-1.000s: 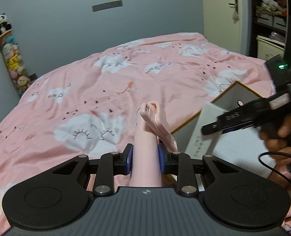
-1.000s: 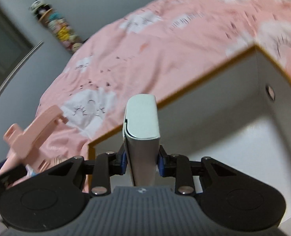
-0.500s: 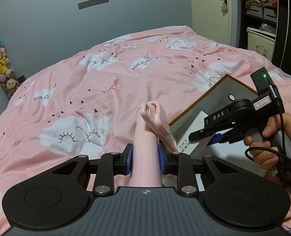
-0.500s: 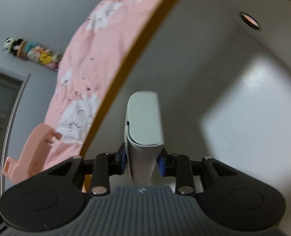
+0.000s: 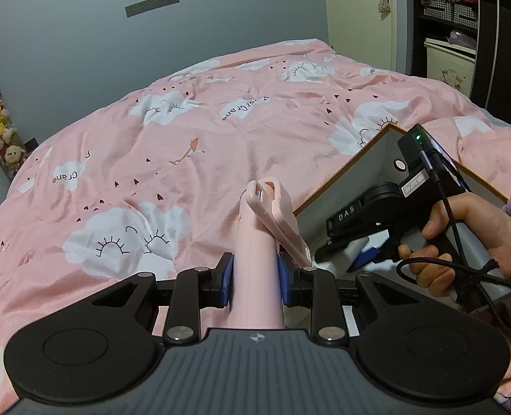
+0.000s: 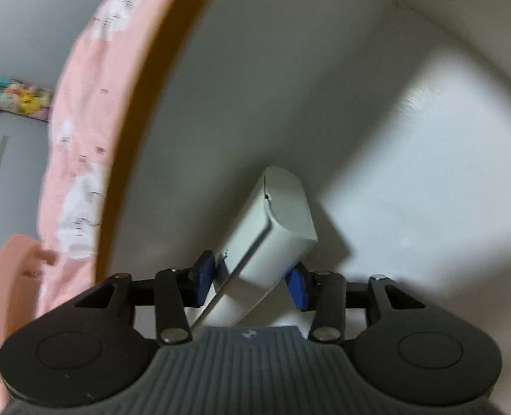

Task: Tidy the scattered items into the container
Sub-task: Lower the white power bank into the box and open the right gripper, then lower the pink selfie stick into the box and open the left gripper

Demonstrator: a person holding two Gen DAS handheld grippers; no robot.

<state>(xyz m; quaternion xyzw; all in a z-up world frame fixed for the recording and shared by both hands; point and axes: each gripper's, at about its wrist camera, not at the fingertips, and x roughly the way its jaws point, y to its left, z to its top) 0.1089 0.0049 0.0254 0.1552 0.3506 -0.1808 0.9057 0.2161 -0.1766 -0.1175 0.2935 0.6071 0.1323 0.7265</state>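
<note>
Left gripper (image 5: 255,282) is clamped on a pink handled item (image 5: 257,259). Blue pads (image 5: 226,282) press both sides of its shaft. Long axis runs straight out along the fingers, away from the camera. The far end has a loop, plus a flat pink arm folding back down to the right of the shaft, ending just beside the right pad. It sits above the pink cloud-print bedspread (image 5: 172,159), not touching it. Gripper is pitched downward, roughly level in roll.

Right gripper (image 6: 252,285) is down inside the white container (image 6: 411,180), jaws opening. A white rectangular case (image 6: 272,228) is between them but lies skewed: long axis tilted from lower left to upper right of the claw, rounded end face pointing away and right, far end near the container's inner wall. There is a gap between the right pad (image 6: 297,288) and the case. The left pad is at or just beside its side face; I can't tell if it touches. So no clamp.

From the left wrist view, the container (image 5: 342,186) is to the right of the left claw, its wood-coloured rim just beyond the pink item's folded arm. The right hand (image 5: 463,238), with a fuzzy purple sleeve, grips the right gripper's handle with the nose angled down into the box.
</note>
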